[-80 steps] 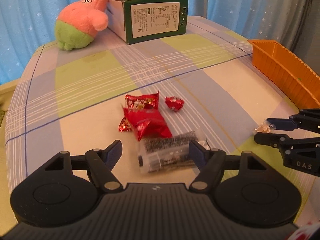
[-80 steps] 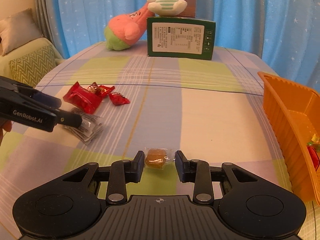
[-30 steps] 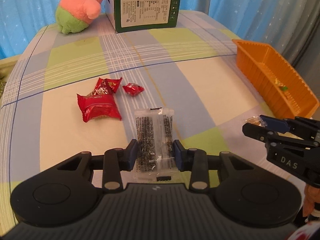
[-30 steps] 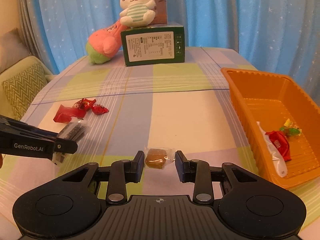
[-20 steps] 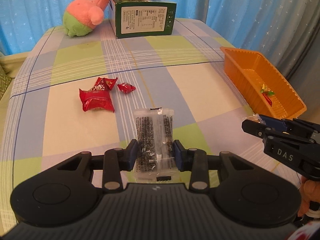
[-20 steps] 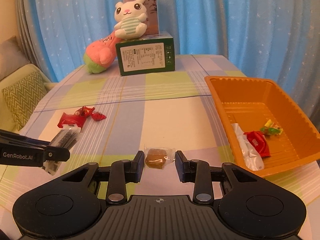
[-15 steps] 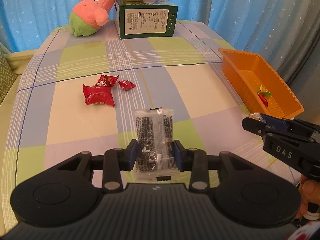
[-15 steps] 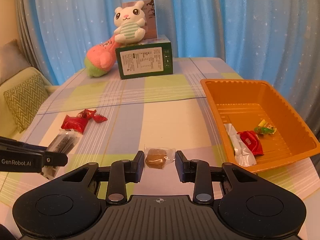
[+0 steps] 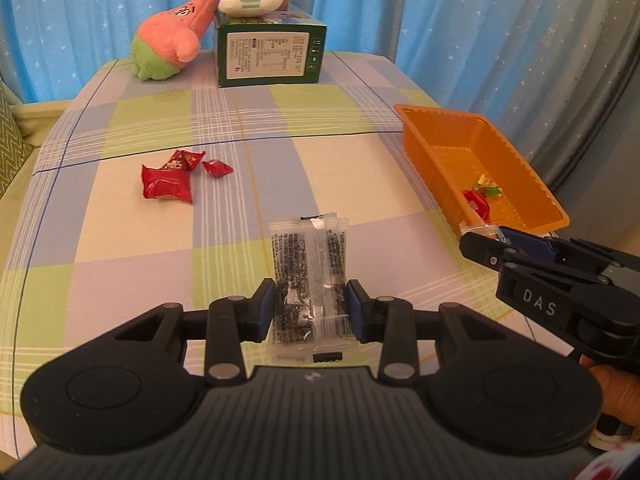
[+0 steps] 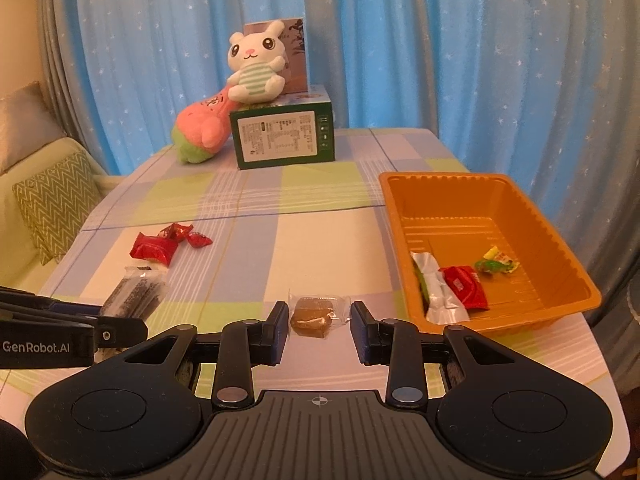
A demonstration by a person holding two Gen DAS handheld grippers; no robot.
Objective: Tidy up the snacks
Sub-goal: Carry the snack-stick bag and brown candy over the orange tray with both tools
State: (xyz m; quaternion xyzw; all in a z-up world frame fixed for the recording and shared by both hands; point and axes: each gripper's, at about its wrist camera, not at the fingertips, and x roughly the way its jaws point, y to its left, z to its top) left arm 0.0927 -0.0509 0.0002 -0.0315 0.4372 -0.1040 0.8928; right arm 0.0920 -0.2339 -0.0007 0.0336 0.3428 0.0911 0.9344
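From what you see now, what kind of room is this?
Probably a living room at home: a table with a checked cloth, blue star-print curtains, plush toys and a cushioned sofa beside it.

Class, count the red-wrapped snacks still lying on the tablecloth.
3: a large red packet, a crinkled red wrapper touching its far edge, and a small red candy just right of them.

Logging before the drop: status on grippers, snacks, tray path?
Left gripper shut on clear packet. Right gripper shut on brown candy. Orange tray part-filled, path clear. Red snacks on table.
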